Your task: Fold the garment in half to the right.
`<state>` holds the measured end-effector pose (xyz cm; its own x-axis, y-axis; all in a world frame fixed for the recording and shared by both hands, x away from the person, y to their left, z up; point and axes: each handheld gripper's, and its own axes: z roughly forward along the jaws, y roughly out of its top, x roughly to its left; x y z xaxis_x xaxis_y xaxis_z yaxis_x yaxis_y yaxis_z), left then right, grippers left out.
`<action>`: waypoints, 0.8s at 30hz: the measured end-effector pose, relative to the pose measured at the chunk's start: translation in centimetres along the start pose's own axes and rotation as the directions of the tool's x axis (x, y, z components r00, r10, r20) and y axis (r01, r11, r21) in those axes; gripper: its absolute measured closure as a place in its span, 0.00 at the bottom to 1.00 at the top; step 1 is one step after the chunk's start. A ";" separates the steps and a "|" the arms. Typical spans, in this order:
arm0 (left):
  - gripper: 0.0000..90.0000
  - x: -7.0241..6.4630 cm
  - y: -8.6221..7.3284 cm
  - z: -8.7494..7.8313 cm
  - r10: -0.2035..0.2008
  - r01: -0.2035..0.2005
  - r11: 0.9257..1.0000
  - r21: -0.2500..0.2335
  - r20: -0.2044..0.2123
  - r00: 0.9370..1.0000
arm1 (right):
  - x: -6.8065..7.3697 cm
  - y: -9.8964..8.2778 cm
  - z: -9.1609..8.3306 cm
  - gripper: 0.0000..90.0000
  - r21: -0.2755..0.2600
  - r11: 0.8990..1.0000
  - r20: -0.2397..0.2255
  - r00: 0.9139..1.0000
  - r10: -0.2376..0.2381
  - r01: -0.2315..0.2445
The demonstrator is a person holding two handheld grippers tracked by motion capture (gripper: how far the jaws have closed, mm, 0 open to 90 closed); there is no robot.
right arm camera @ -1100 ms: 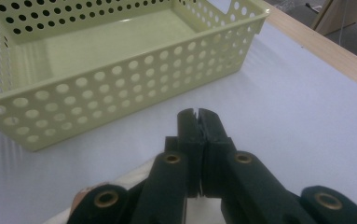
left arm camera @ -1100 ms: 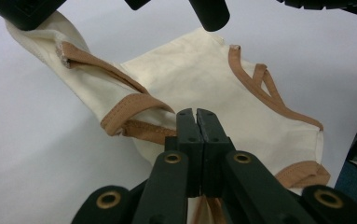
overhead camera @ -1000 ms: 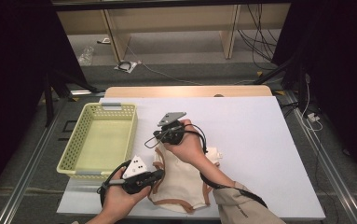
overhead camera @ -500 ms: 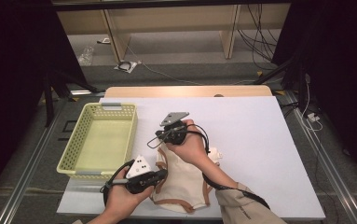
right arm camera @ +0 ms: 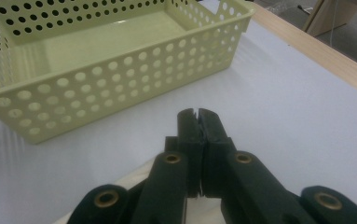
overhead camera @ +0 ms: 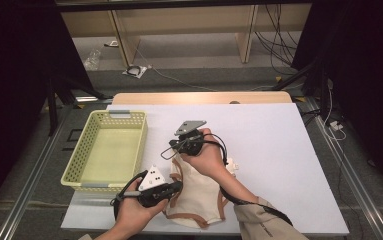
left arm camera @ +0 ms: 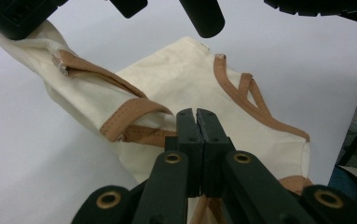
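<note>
White sheeting covers your bench (overhead camera: 279,150), with a strip of bare wood along its far edge and a floor strewn with cables beyond. A pale yellow perforated basket (overhead camera: 106,150) stands on the left part of the sheet, with nothing in it. Just right of the basket, near your edge of the bench, lies a cream cloth garment (overhead camera: 199,197) trimmed in tan binding, rumpled and partly lifted at both ends.

Your left gripper (overhead camera: 171,190) sits at the near-left side of the garment. In the left gripper view its jaws are pressed together, and the tan-edged cloth (left arm camera: 176,93) runs under and around the tips, so the gripper (left arm camera: 197,114) is clenched on a fold of the garment. Your right gripper (overhead camera: 171,147) is at the garment's far end, pointing toward the basket. In the right gripper view its jaws (right arm camera: 198,114) are clenched tight too, with a bit of cream cloth (right arm camera: 134,179) showing beneath them; whether they pinch that cloth, you cannot tell from here. The basket's (right arm camera: 97,79) holed wall stands just ahead of those tips.
</note>
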<state>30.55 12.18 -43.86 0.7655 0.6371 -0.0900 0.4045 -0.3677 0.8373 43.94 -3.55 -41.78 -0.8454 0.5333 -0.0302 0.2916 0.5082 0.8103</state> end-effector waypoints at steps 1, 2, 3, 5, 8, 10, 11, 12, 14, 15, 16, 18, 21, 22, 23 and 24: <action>0.98 0.0 0.0 0.0 -0.002 0.002 1.000 -0.002 0.000 1.000 | 0.0 0.0 0.0 1.00 -0.002 1.000 0.000 1.000 0.000 0.000; 0.98 0.0 0.1 0.0 0.000 0.000 1.000 -0.002 0.001 1.000 | -0.1 0.0 0.0 1.00 -0.004 1.000 0.001 1.000 0.001 -0.001; 0.98 0.0 0.1 0.1 0.002 -0.002 1.000 -0.002 0.001 1.000 | -0.1 -0.1 -0.1 1.00 -0.003 1.000 0.001 1.000 0.002 -0.002; 0.98 -0.1 0.1 0.1 0.003 -0.003 1.000 -0.003 0.002 1.000 | -0.1 -0.1 -0.1 1.00 -0.003 1.000 0.004 1.000 0.005 -0.005; 0.98 -0.1 0.2 0.2 0.005 -0.005 1.000 -0.002 0.005 1.000 | -0.2 -0.1 -0.3 1.00 -0.007 1.000 0.004 1.000 0.004 -0.004; 0.98 -0.2 0.2 0.2 0.005 -0.005 1.000 -0.002 0.006 1.000 | -0.2 -0.2 -0.3 1.00 -0.005 1.000 0.005 1.000 0.003 -0.003; 0.98 -0.2 0.3 0.3 0.006 -0.006 1.000 -0.002 0.006 1.000 | -0.2 -0.2 -0.3 1.00 -0.006 1.000 0.005 1.000 0.002 -0.002; 0.98 -0.2 0.3 0.3 0.008 -0.008 1.000 -0.001 0.007 1.000 | -0.2 -0.2 -0.4 1.00 -0.004 1.000 0.008 1.000 0.003 -0.003; 0.98 -0.3 0.3 0.3 0.009 -0.009 1.000 -0.001 0.009 1.000 | -0.2 -0.2 -0.4 1.00 -0.006 1.000 0.008 1.000 0.005 -0.005; 0.98 -0.3 0.3 0.3 0.008 -0.008 1.000 -0.001 0.010 1.000 | -0.2 -0.2 -0.5 1.00 -0.005 1.000 0.006 1.000 0.005 -0.005; 0.98 -0.3 0.4 0.4 0.008 -0.008 1.000 -0.001 0.011 1.000 | -0.2 -0.3 -0.5 1.00 -0.001 1.000 0.007 1.000 0.009 -0.009; 0.98 -0.4 0.4 0.4 0.010 -0.010 1.000 0.002 0.013 1.000 | -0.2 -0.3 -0.6 1.00 -0.004 1.000 0.007 1.000 0.005 -0.005; 0.98 -0.5 0.5 0.5 0.013 -0.013 1.000 0.001 0.016 1.000 | -0.2 -0.4 -0.6 1.00 -0.004 1.000 0.008 1.000 0.005 -0.005; 0.98 -0.5 0.6 0.5 0.013 -0.013 1.000 0.000 0.016 1.000 | -0.2 -0.4 -0.7 1.00 -0.005 1.000 0.008 1.000 0.006 -0.006; 0.98 -0.5 0.6 0.5 0.014 -0.014 1.000 0.001 0.016 1.000 | -0.3 -0.4 -0.7 1.00 -0.006 1.000 0.009 1.000 0.007 -0.007; 0.98 -0.5 0.6 0.6 0.015 -0.015 1.000 0.000 0.017 1.000 | -0.3 -0.4 -0.7 1.00 -0.007 1.000 0.009 1.000 0.005 -0.005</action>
<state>30.70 11.24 -43.58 0.7800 0.6198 -0.0862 0.3927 -0.3776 0.8386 43.73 -4.40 -41.67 -0.8395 0.5424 -0.0313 0.2932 0.5008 0.8144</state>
